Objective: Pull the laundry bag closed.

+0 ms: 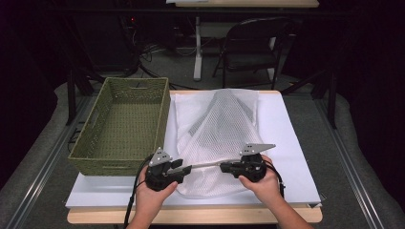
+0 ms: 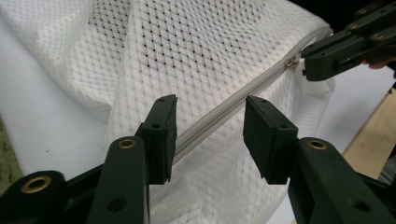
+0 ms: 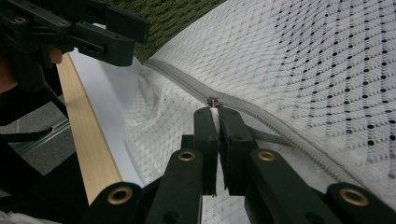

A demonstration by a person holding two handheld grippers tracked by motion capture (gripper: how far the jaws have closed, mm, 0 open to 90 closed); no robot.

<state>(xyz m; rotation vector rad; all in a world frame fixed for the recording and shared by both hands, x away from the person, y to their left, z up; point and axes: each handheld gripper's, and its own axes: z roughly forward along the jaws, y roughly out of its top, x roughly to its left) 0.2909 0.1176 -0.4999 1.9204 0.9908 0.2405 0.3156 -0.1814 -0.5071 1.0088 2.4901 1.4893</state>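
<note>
One white mesh bag [image 1: 217, 138], soft and full of small holes, lying on the white table sheet [image 1: 296, 157] just beside one woven green basket [image 1: 125, 124], rectangular. One grey zipper [image 2: 219, 114] across the bag. Two black grippers: left gripper [image 2: 210, 135] open around the zipper band, not pressing; right gripper [image 3: 215, 114] closed on the white zipper pull [image 3: 214, 109].

basket [image 1: 125, 125]: left on table [image 1: 296, 138]
mesh bag [image 1: 217, 138]: centre, just right of basket
chair [image 1: 253, 45]: behind table
</note>
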